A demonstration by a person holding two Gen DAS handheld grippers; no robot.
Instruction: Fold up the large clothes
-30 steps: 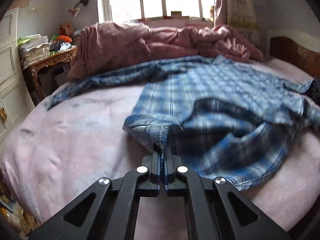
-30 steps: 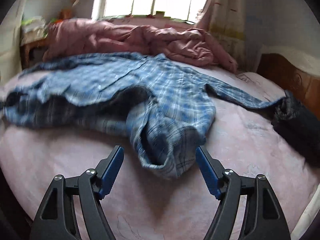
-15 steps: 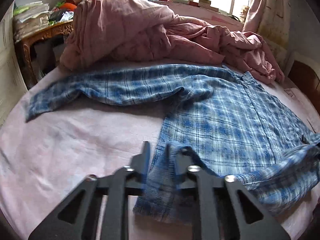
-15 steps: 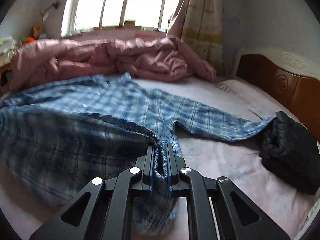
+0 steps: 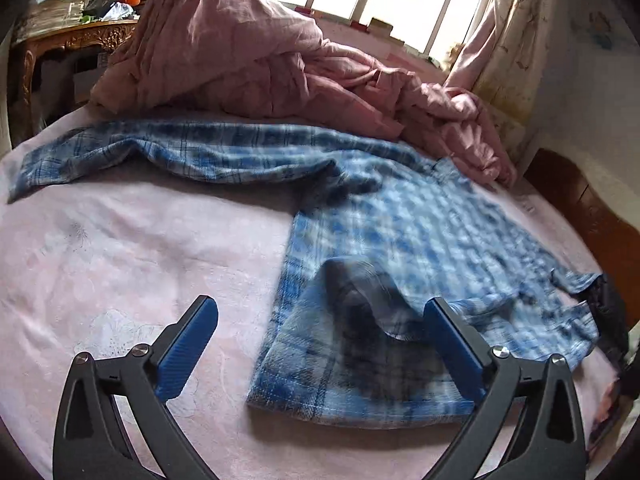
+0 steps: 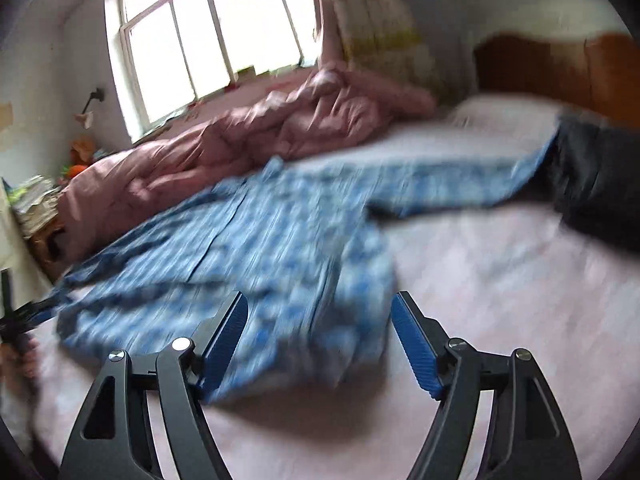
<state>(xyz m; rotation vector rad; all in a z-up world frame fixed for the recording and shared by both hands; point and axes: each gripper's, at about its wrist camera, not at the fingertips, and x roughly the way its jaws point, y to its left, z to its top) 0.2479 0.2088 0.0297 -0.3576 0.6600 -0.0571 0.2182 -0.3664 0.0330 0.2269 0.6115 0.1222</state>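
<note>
A blue plaid shirt (image 5: 400, 248) lies spread on the pink bed sheet (image 5: 120, 260), one sleeve stretched to the left and its near hem folded over. My left gripper (image 5: 320, 344) is open and empty, its blue pads on either side of the folded hem, just above it. In the right wrist view the same shirt (image 6: 280, 248) is blurred by motion. My right gripper (image 6: 320, 344) is open and empty over the shirt's near edge. The other sleeve runs right toward a dark garment (image 6: 600, 184).
A crumpled pink quilt (image 5: 260, 56) is heaped at the far side of the bed under the window (image 6: 208, 40). A wooden side table (image 5: 72, 40) with clutter stands at the left. A wooden headboard (image 6: 560, 68) is at the right.
Both grippers have let go of the shirt hem and opened. The shirt now lies flatter on the bed, and the right view swings with motion blur.
</note>
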